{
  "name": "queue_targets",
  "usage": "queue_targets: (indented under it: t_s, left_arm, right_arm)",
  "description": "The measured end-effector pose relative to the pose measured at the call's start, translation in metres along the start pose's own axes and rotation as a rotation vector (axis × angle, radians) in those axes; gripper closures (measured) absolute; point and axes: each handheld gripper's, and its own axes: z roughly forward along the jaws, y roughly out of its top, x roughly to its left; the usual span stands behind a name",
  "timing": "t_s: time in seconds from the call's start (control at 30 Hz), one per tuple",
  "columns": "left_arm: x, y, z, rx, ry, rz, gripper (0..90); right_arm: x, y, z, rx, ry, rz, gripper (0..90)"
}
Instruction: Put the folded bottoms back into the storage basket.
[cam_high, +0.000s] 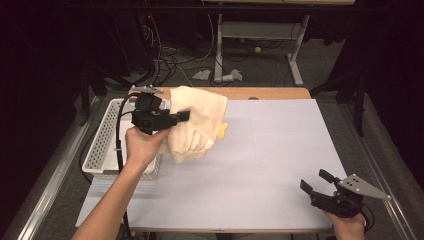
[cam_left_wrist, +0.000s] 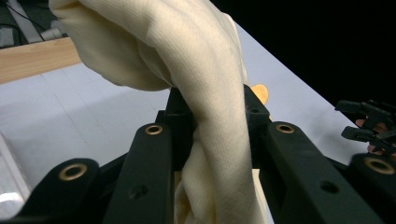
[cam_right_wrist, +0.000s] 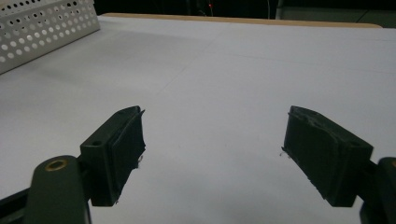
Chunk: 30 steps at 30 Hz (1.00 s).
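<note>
1. High view first: a cream knitted cloth (cam_high: 197, 122) hangs bunched and lifted above the white table top (cam_high: 260, 165), at the table's far left, its lower folds drooping just beside the basket.
2. That cloth is pinched by the left gripper (cam_high: 184, 116), which the person's left hand (cam_high: 142, 145) holds level, jaws pointing across towards the right.
3. From the left gripper view, the cream knitted cloth (cam_left_wrist: 205, 93) runs as a thick twisted rope straight up between the two black jaws, and they are clamped tight on it; above them the fabric billows out in a big fold.
4. Something small and yellow-orange (cam_high: 222, 131) peeks out from behind the cloth's right edge; the same bit shows past the jaws (cam_left_wrist: 260, 92). What it is, I cannot tell.
5. Just left of the cloth sits a white perforated basket (cam_high: 102, 137) on the table's left edge, its holed wall also showing in the right gripper view (cam_right_wrist: 42, 32).
6. Well apart, at the near right corner, the right gripper (cam_high: 315, 182) sits low over the table in the person's right hand (cam_high: 350, 225).
7. Its own camera shows the jaws standing wide with only bare white table top (cam_right_wrist: 210, 84) between the pads.
8. Beyond the table's wooden far edge (cam_high: 270, 93), cables trail over the floor.
</note>
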Motion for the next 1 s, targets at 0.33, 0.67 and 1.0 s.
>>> queue_targets:
  t_s: [0.33, 0.67, 1.0]
  left_arm:
    - [0.009, -0.005, -0.016, -0.023, 0.015, -0.015, 69.7]
    - [0.018, -0.01, -0.029, -0.038, 0.025, -0.036, 69.7]
    - [0.027, -0.016, -0.042, -0.062, 0.038, -0.057, 69.7]
  right_arm:
    - [0.0, 0.0, 0.0, -0.003, -0.002, -0.002, 21.0]
    - [0.0, 0.0, 0.0, 0.001, -0.005, 0.003, 21.0]
    - [0.001, 0.0, -0.001, -0.004, -0.008, -0.009, 21.0]
